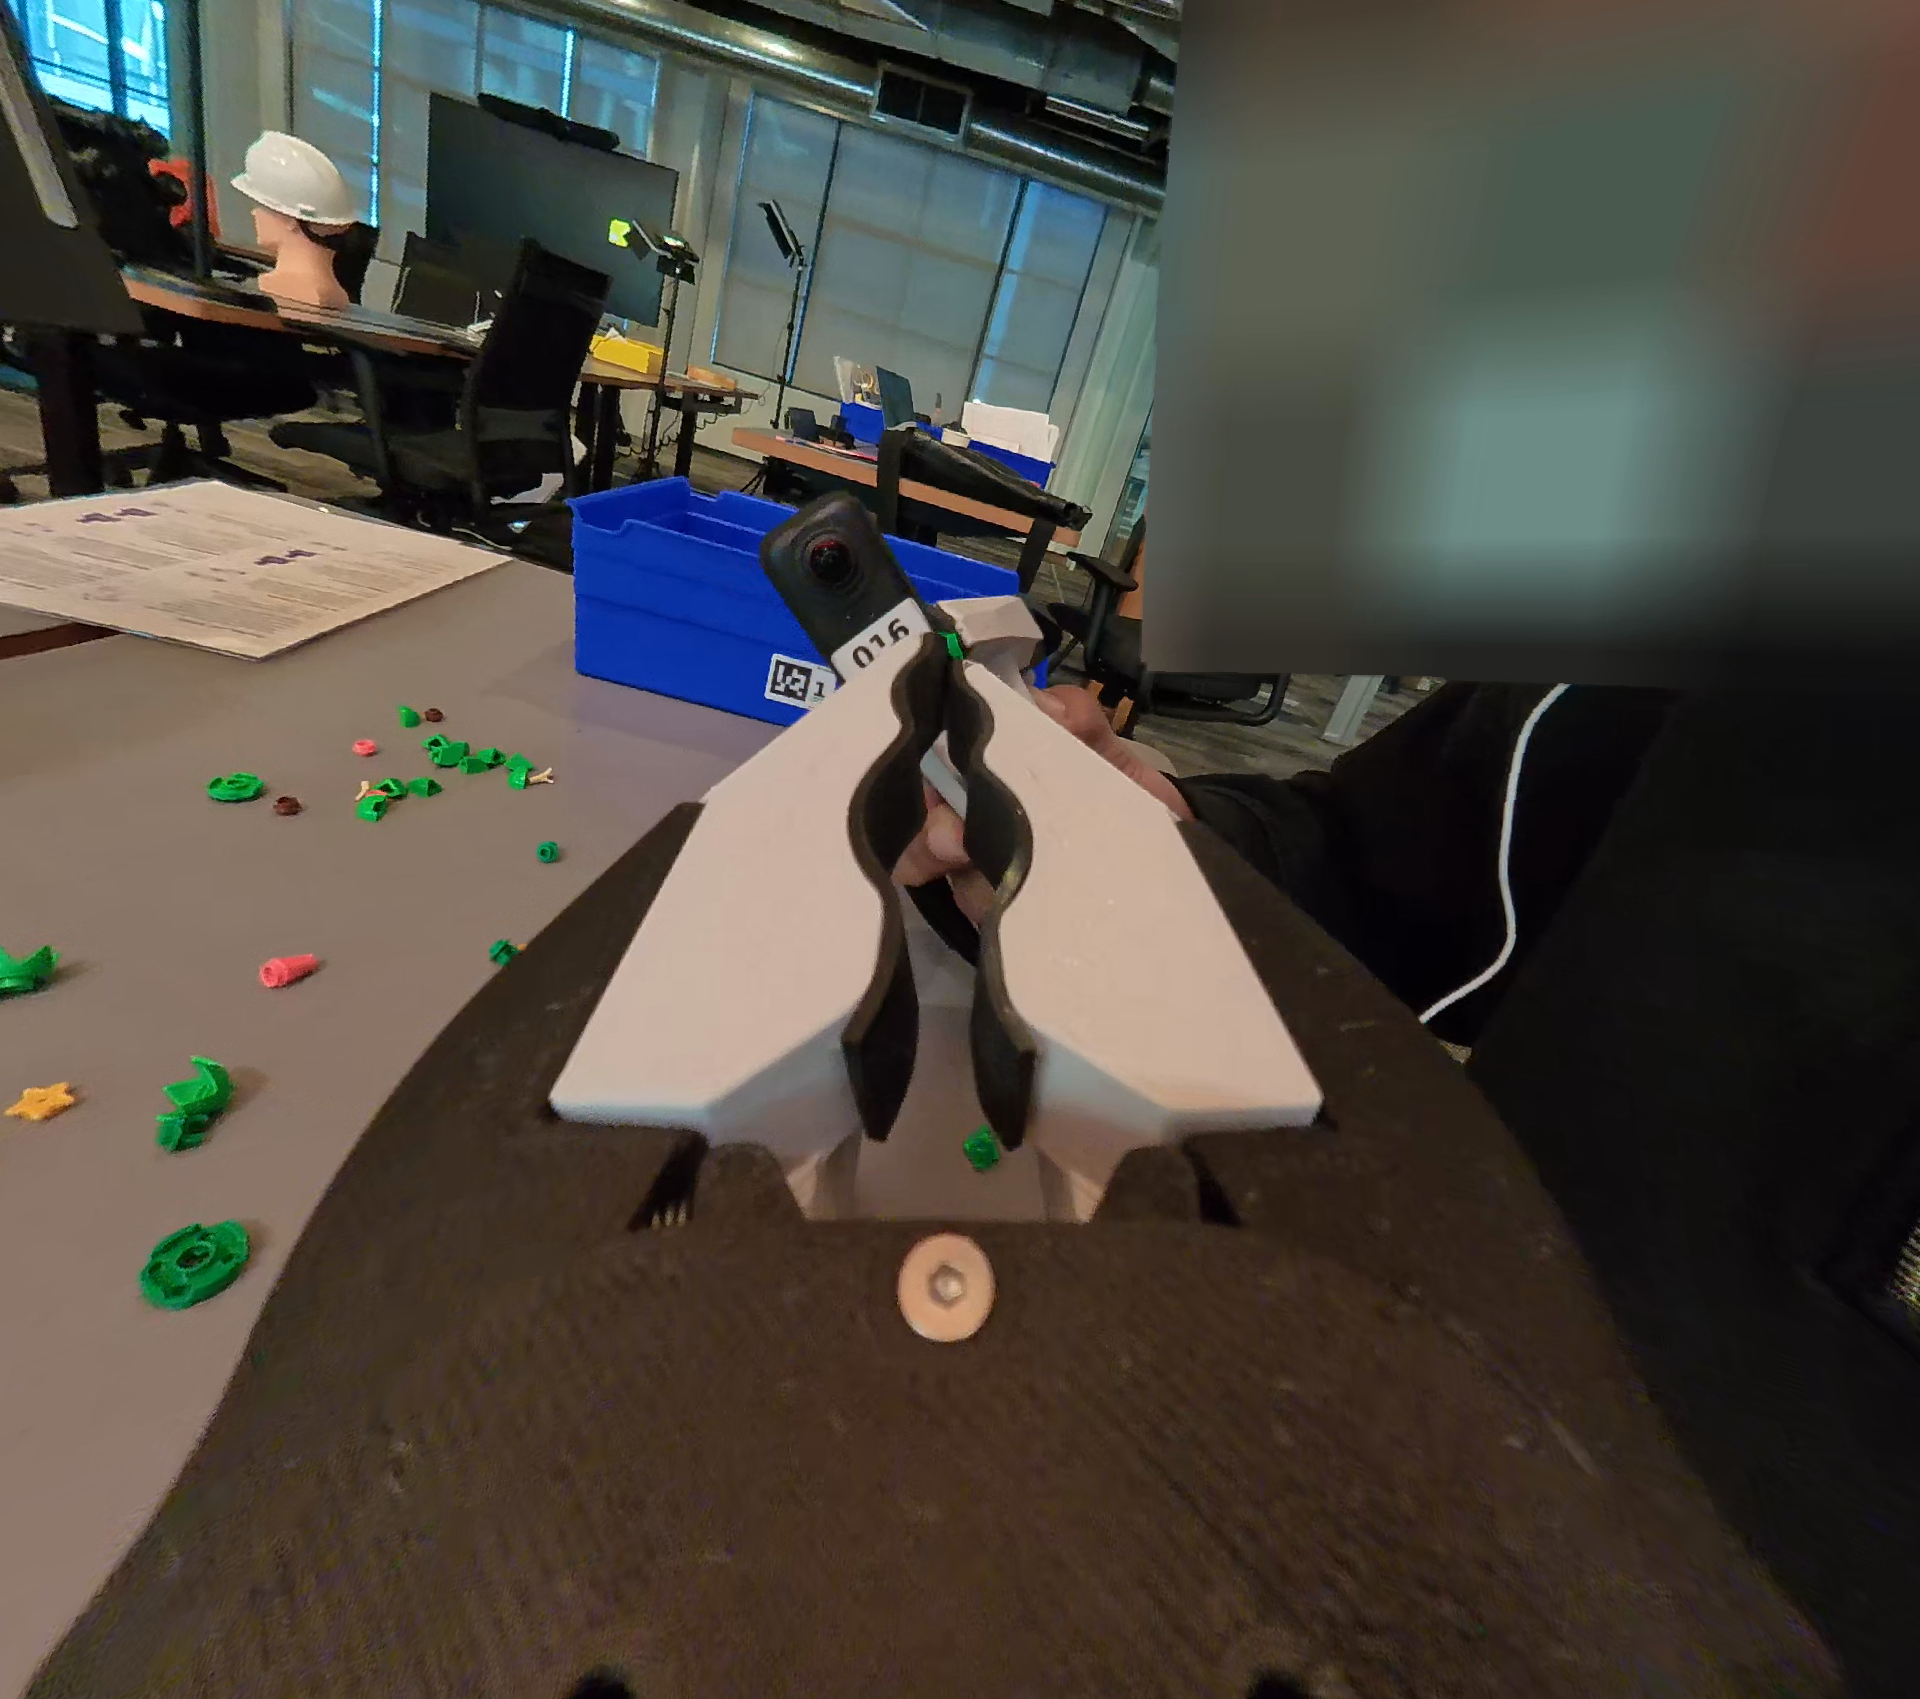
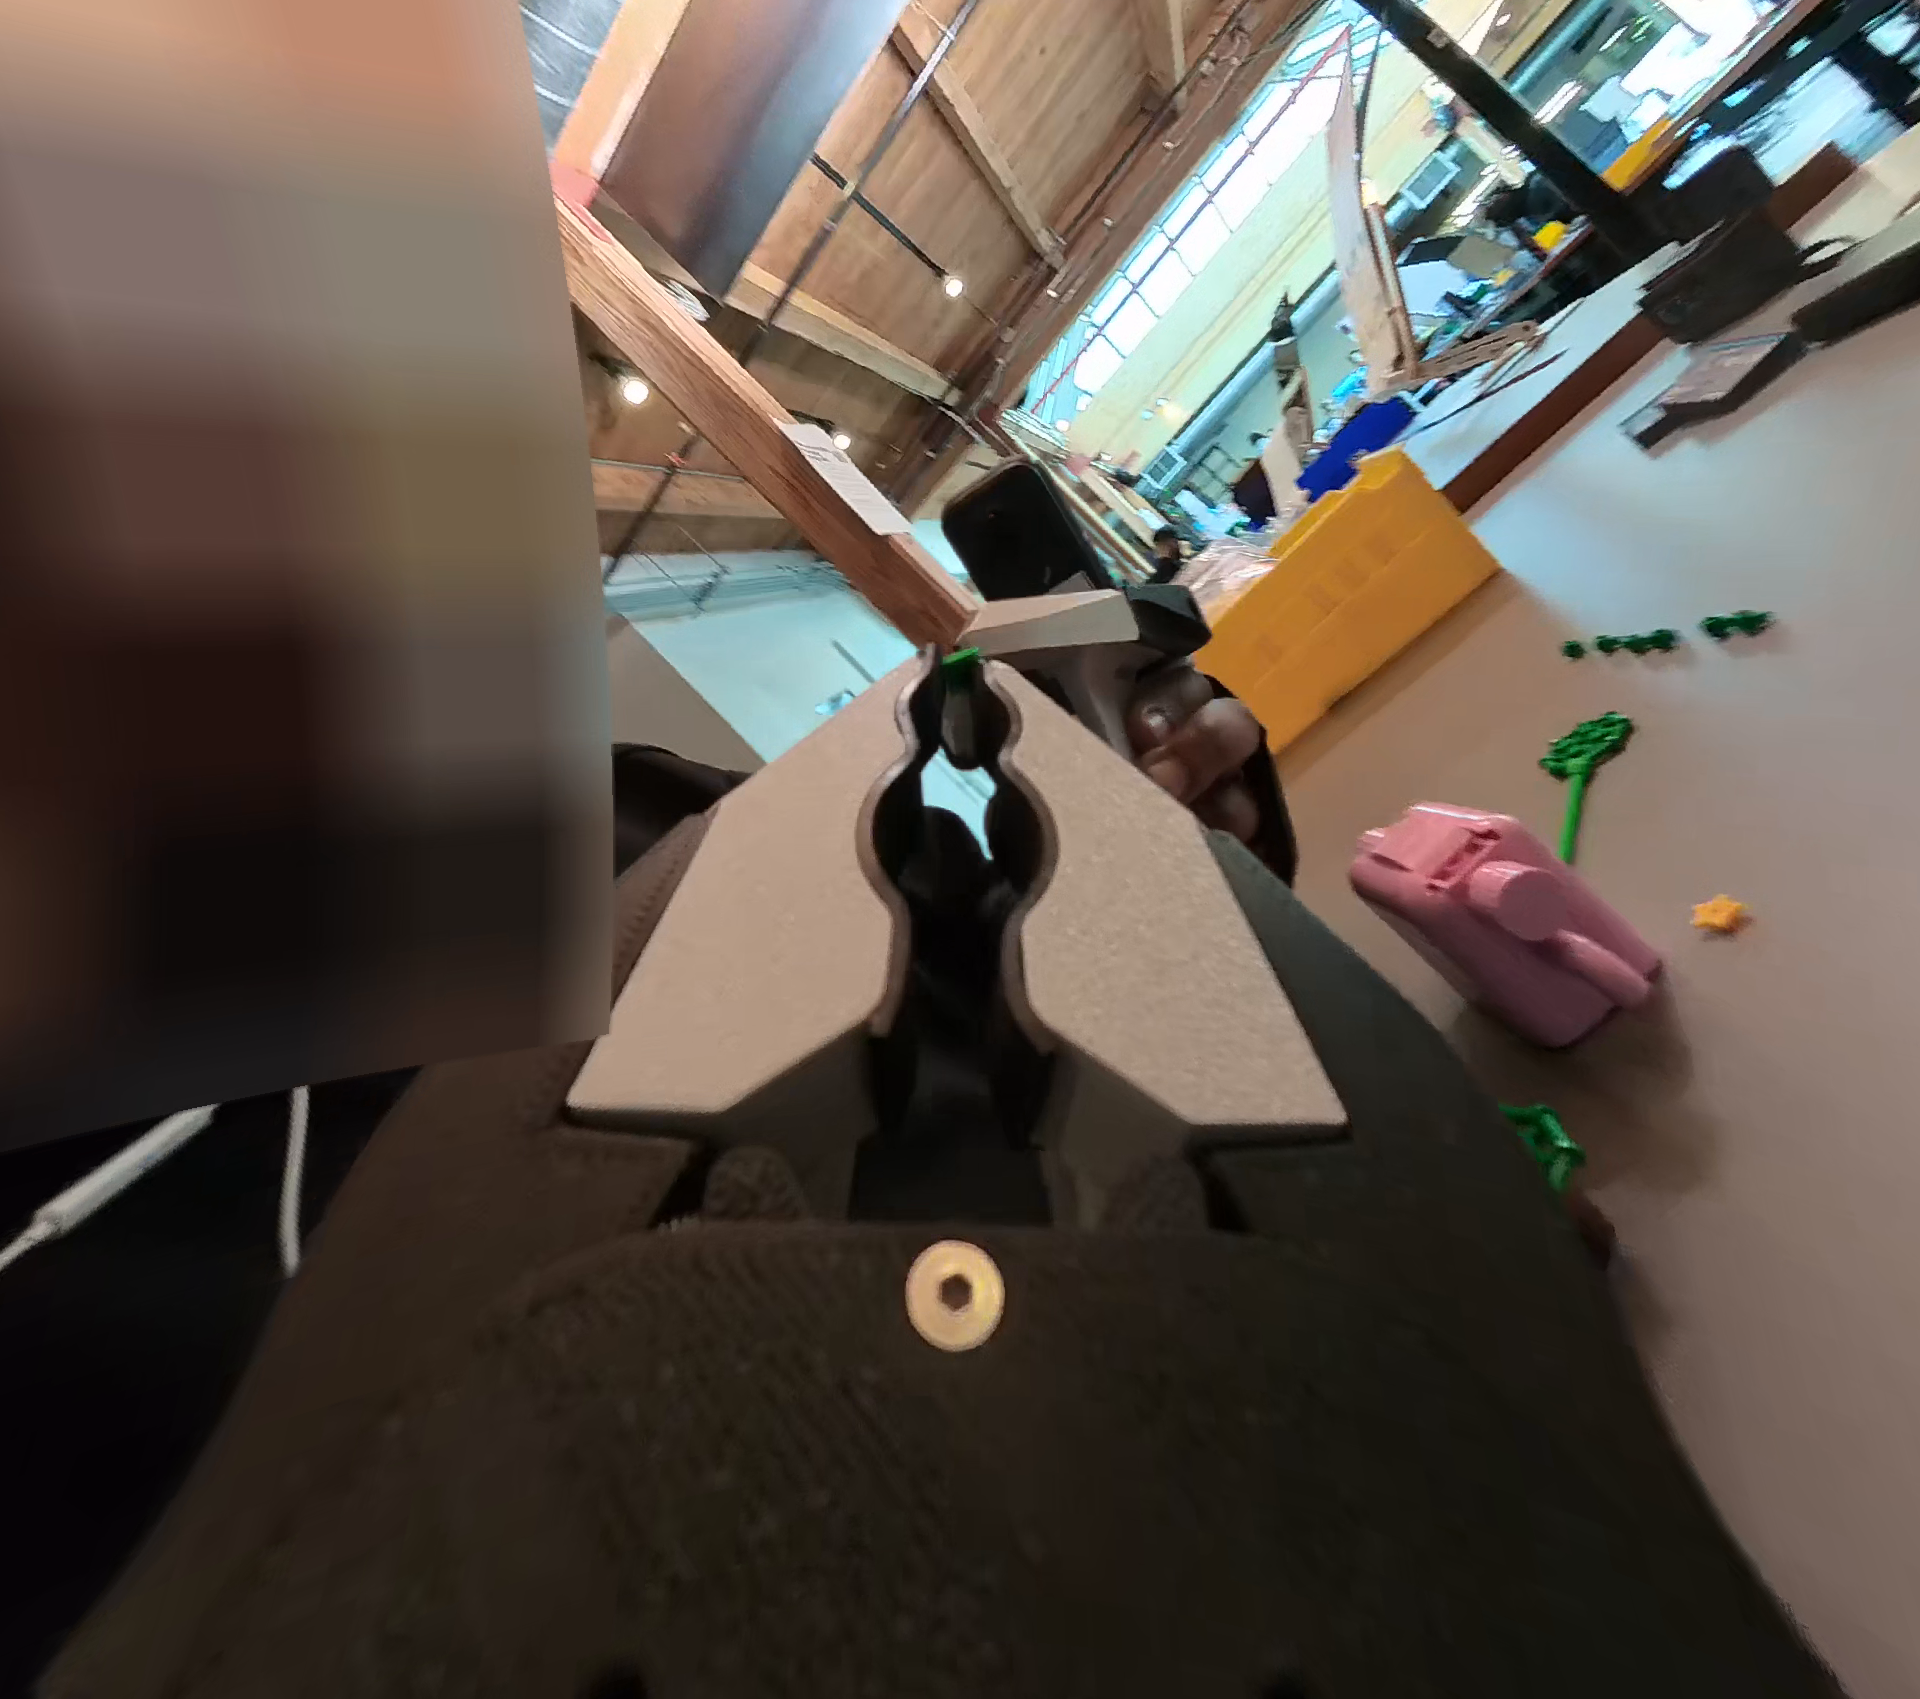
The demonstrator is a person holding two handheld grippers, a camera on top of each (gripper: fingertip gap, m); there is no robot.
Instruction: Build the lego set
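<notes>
Left gripper [image 1: 940, 662] and right gripper [image 2: 961, 681]: tips meet, both pinching one small green lego piece [image 2: 958, 665] above the table [image 1: 312, 922]. Loose green pieces [image 1: 457, 761]: table, ten o'clock of left gripper. Pink block [image 2: 1507, 932]: three o'clock of right gripper.

A: How much of the green piece [image 1: 948, 643] at the left gripper [image 1: 940, 662] tips shows?
B: Only a sliver; the pads cover the rest, so its shape can't be told. It's the same in the right wrist view, where the green piece [image 2: 958, 664] pokes out of the right gripper [image 2: 961, 688] tips, too small to identify.
A: The person?
B: A large blurred patch covers the upper body in both views. Only a dark sleeve [image 1: 1455, 870] and a hand [image 2: 1195, 745] partly behind the fingers show.
A: The loose bits on the table [image 1: 416, 974]?
B: One green part [image 1: 26, 969] is cut off by the left edge. The far cluster [image 1: 457, 761] is too small to sort. The pink block [image 2: 1507, 922] is motion-blurred.
</notes>
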